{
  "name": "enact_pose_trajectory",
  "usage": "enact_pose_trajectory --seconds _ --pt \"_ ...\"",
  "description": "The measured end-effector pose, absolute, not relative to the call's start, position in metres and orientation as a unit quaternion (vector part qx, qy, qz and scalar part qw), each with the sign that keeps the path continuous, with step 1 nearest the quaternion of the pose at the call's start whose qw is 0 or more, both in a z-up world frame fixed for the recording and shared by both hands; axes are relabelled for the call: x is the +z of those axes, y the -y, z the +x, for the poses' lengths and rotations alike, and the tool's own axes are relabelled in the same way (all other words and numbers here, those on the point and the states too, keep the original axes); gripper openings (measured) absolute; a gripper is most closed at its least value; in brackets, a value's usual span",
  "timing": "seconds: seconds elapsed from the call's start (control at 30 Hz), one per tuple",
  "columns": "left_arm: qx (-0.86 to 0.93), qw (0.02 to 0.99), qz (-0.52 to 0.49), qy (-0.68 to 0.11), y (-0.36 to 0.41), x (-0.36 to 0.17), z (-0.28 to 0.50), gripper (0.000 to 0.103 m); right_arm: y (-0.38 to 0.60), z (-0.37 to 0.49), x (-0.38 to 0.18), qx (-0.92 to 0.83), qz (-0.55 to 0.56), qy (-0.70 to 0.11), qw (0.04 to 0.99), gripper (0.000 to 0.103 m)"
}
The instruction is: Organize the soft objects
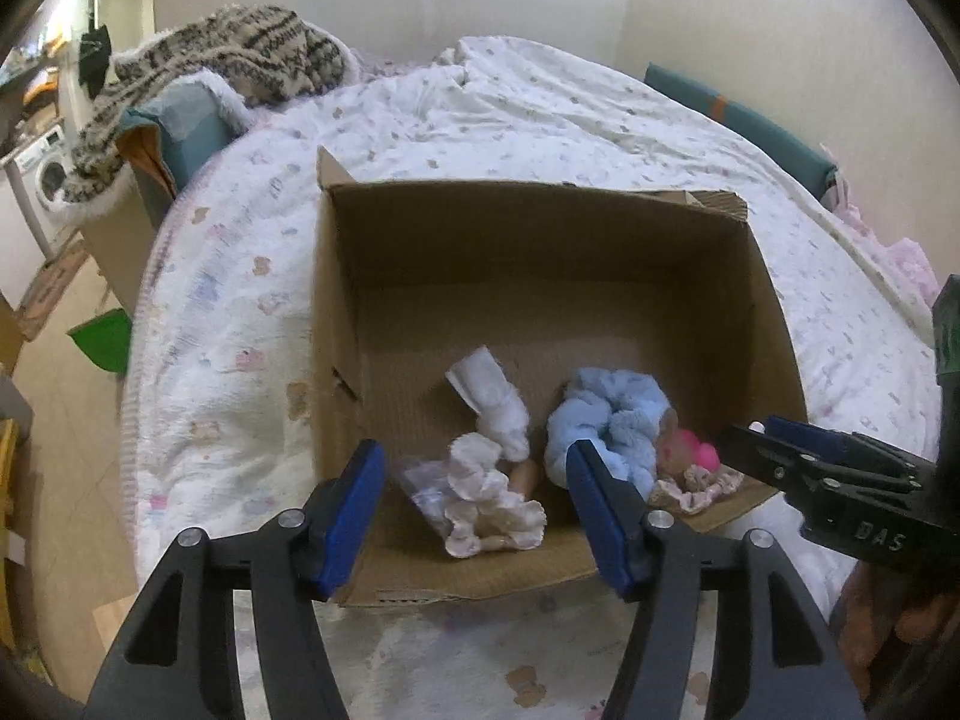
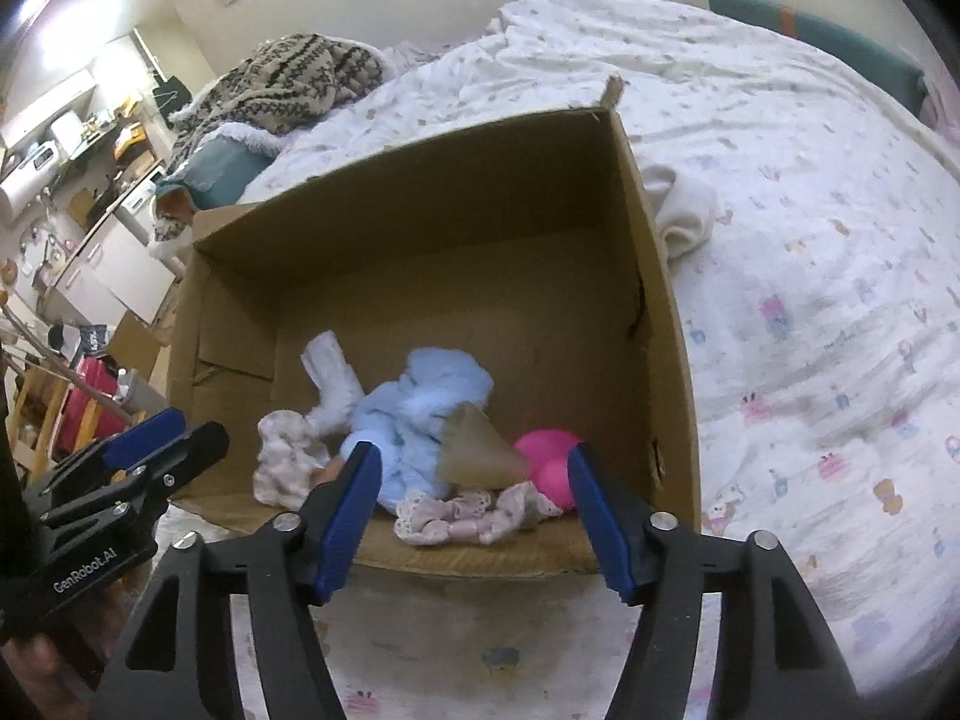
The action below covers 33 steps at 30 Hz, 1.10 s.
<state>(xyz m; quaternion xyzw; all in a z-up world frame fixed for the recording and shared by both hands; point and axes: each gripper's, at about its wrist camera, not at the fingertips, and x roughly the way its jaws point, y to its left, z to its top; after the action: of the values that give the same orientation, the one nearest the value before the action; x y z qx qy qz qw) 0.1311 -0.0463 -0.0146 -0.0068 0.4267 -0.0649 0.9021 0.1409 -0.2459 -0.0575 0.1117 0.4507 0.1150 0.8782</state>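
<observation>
An open cardboard box [image 1: 540, 252] [image 2: 420, 192] stands on the bed. Inside lie a fluffy blue scrunchie [image 1: 612, 420] [image 2: 414, 420], a white sock [image 1: 492, 402] [image 2: 333, 378], a cream ruffled scrunchie [image 1: 492, 498] [image 2: 282, 456], a pink ball [image 1: 690, 453] [image 2: 549, 462], a lace scrunchie [image 1: 696, 489] [image 2: 468, 513] and a tan cone-shaped piece [image 2: 480, 450]. My left gripper [image 1: 474, 516] is open and empty over the box's near edge. My right gripper [image 2: 474, 519] is open and empty over the near edge too. A rolled white sock [image 2: 684, 210] lies on the bed right of the box.
The bed has a white printed quilt [image 1: 600, 114] [image 2: 810, 240]. A patterned knit blanket [image 1: 228, 54] [image 2: 282, 84] lies on a teal pillow at the far left. A teal cushion [image 1: 750, 120] sits at the far right. The floor with a green bin [image 1: 102, 336] lies left of the bed.
</observation>
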Motion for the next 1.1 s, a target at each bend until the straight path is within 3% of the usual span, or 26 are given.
enact_pose_trajectory --seconds 0.2,0.27,0.37,0.43,0.6,0.73,1.1 --pt "-0.033 0.914 -0.011 -0.405 0.033 0.003 0.121 0.060 0.249 0.126 -0.031 0.102 0.104 -0.397 0.906 0.074" --pt "-0.017 0.922 -0.012 -0.387 0.027 0.012 0.112 0.060 0.251 0.120 -0.024 0.096 0.107 -0.382 0.913 0.086" --pt "-0.010 0.928 -0.012 -0.371 0.022 0.022 0.103 0.061 0.254 0.111 -0.017 0.089 0.111 -0.371 0.918 0.096" --pt "-0.012 0.929 -0.013 -0.370 0.019 0.025 0.099 0.072 0.255 0.106 -0.012 0.083 0.109 -0.366 0.920 0.099" --pt "-0.010 0.929 -0.019 -0.370 0.015 0.028 0.085 0.076 0.257 0.092 -0.008 0.072 0.103 -0.359 0.925 0.103" --pt "-0.013 0.931 -0.009 -0.365 0.018 0.032 0.071 0.095 0.260 0.081 -0.007 0.066 0.115 -0.353 0.926 0.103" --pt "0.033 0.938 0.026 -0.343 0.020 0.041 0.041 0.100 0.250 0.056 -0.004 0.056 0.101 -0.344 0.932 0.103"
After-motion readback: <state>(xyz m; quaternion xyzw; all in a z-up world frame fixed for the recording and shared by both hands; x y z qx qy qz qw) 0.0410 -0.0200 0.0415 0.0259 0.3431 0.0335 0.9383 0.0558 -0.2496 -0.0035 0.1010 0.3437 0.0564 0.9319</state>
